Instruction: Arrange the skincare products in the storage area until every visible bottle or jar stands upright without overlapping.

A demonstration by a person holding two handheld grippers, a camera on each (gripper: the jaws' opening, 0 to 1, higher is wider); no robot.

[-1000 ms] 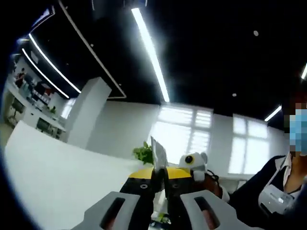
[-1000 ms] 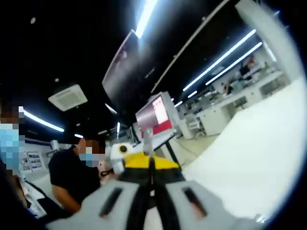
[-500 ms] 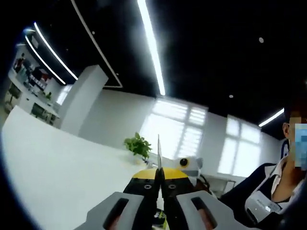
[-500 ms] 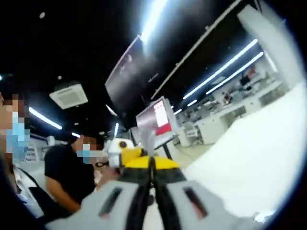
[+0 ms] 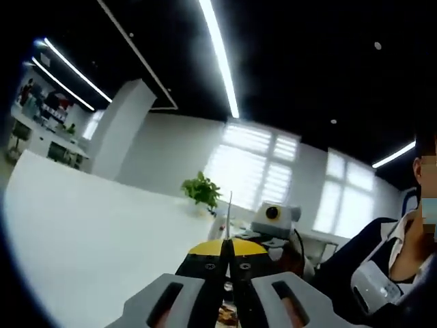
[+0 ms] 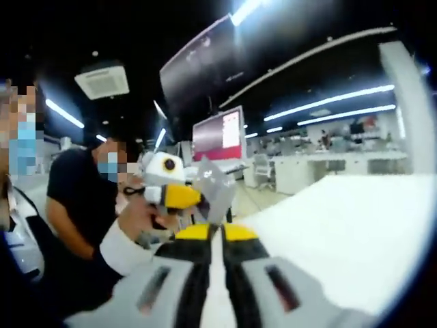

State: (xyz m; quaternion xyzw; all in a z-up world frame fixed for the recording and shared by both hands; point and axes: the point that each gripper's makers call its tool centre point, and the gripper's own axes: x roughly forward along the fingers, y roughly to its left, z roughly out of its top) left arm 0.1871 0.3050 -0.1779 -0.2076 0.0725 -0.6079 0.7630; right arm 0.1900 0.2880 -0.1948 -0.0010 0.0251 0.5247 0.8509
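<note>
My left gripper (image 5: 229, 251) points up over a white table (image 5: 82, 232), its yellow-tipped jaws pressed together with nothing between them. Just beyond its tips the right gripper (image 5: 230, 213) shows edge-on as a thin grey sliver. In the right gripper view my right gripper (image 6: 210, 236) is likewise shut and empty. The left gripper (image 6: 208, 188), yellow with grey jaws, comes in from the left close above those tips, held by a hand (image 6: 140, 215) in a white cuff. The two grippers face each other, tips close together.
The white table (image 6: 334, 225) stretches to the right. A person in a black shirt (image 6: 75, 198) stands at the left, and another person (image 5: 382, 273) sits at the right edge. A potted plant (image 5: 201, 191) and a red screen (image 6: 218, 133) stand farther off.
Both cameras have tilted, so the room has shifted. The left gripper and its hand now look larger and nearer in the right gripper view. Both pairs of jaws stay shut.
</note>
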